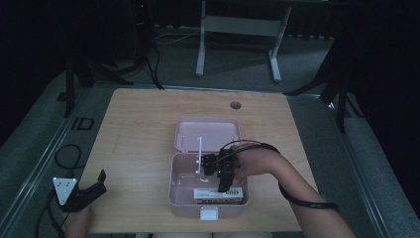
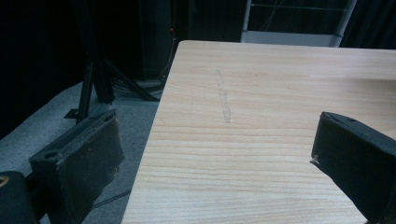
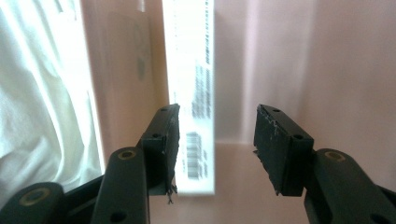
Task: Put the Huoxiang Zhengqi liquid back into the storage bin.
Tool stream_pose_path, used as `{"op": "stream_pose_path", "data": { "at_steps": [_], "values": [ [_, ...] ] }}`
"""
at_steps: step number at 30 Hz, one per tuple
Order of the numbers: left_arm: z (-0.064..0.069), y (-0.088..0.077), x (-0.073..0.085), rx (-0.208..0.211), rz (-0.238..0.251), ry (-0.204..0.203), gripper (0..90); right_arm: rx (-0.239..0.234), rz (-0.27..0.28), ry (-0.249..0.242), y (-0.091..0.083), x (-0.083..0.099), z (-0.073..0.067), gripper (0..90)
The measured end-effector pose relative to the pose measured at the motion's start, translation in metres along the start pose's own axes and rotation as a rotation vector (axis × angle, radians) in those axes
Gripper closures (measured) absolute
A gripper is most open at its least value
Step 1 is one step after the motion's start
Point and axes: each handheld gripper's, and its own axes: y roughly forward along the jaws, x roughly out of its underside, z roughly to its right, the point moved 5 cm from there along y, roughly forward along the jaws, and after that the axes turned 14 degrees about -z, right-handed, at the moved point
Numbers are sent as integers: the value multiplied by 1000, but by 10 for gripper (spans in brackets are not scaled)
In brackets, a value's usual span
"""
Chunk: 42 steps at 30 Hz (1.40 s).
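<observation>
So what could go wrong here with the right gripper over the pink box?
The right gripper has its jaws open around the white carton inside the pink box; one jaw sits close against the carton and could snag or tip it. The lid behind could also be bumped.

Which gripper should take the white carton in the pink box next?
Right. The right gripper hangs over the pink box, jaws open beside the white carton. The left gripper sits open at the table's near left edge, well away.

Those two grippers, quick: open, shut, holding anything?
Left gripper: open, holding nothing, over the table edge.
Right gripper: open, holding nothing, above the white carton inside the pink box.
</observation>
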Motion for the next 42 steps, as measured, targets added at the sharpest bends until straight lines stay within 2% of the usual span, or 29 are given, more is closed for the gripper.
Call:
{"op": "stream_pose_path", "data": {
  "at_steps": [3,4,6,8,12,14,16,20,21,23,30,33,37,38,39,40,42],
  "values": [
    [0,0,0,-1,-1,0,21,11,18,15,-8,8,1,481],
    [0,0,0,0,-2,1,21,28,44,36,-16,18,3,471],
    [0,0,0,-2,-2,1,21,41,69,61,-22,27,6,446],
    [0,0,0,-2,-2,2,21,71,102,86,-27,35,9,398],
    [0,0,0,-4,-2,3,21,92,186,149,-36,52,17,254],
    [0,0,0,-3,-2,2,22,93,208,159,-38,56,19,222],
    [1,0,0,-5,-2,3,21,102,245,192,-38,67,24,179],
    [1,0,0,-6,-1,4,21,116,249,207,-35,77,28,136],
    [1,0,0,-7,-1,4,21,127,267,214,-34,80,31,136],
    [1,0,0,-7,-2,6,21,174,305,250,-30,93,41,132],
    [1,1,0,-8,-4,10,21,241,361,326,-17,118,58,133],
    [1,1,0,-7,-4,13,21,248,376,354,-11,124,63,134],
    [1,1,0,-6,-4,12,21,228,397,412,11,136,73,135],
    [1,1,0,-6,-4,12,21,228,397,412,11,136,73,135],
    [1,1,0,-6,-4,13,21,223,395,422,18,138,75,135],
    [1,1,0,-6,-5,13,21,225,409,451,34,140,80,135],
    [1,1,0,-7,-5,15,21,234,422,484,49,142,84,135]
  ]
}}
